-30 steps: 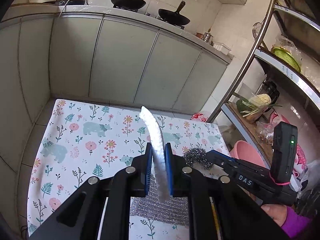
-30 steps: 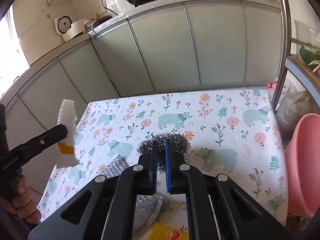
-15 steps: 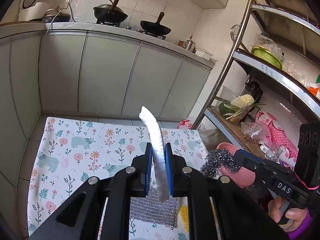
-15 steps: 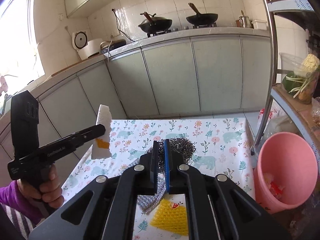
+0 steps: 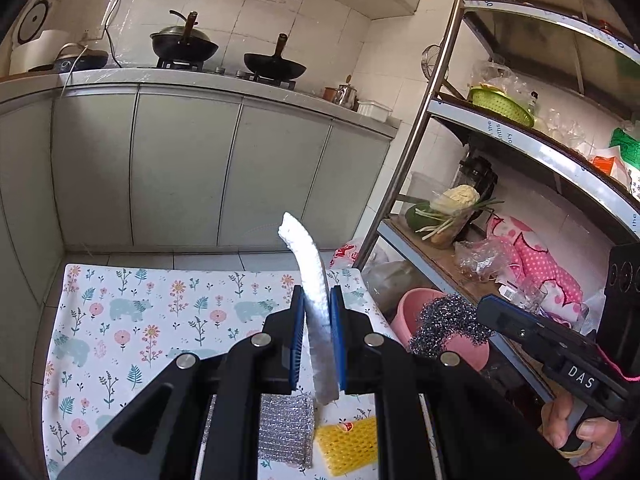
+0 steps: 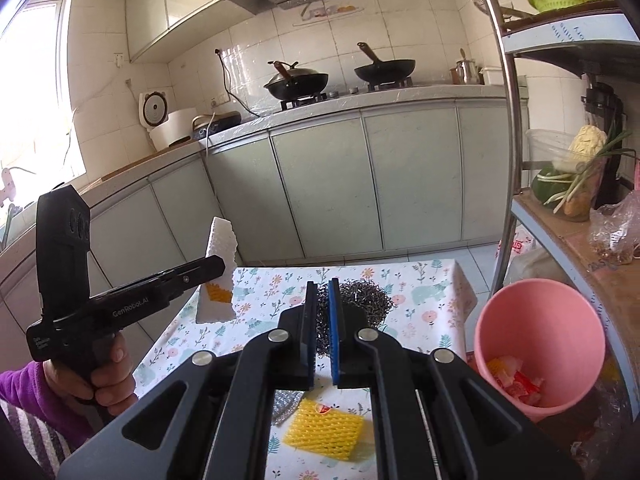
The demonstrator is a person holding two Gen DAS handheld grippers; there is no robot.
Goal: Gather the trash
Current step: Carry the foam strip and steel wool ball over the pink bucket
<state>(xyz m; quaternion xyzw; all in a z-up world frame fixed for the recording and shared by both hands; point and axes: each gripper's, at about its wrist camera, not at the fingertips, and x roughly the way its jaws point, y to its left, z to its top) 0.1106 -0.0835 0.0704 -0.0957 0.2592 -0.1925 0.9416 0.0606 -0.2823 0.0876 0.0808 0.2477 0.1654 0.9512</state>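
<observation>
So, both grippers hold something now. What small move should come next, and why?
Probably carry the right gripper, shut on the steel wool, sideways over the pink bin and open. The bin is beside the table and already holds wrappers. The left gripper with the white foam piece could follow.

2 wrist views share table (image 5: pixel 120 320)

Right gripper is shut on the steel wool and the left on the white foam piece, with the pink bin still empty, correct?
Not quite: the pink bin already holds wrappers, as the right wrist view shows. The rest stands: the right gripper is shut on the steel wool, the left gripper on the white foam piece.
</observation>
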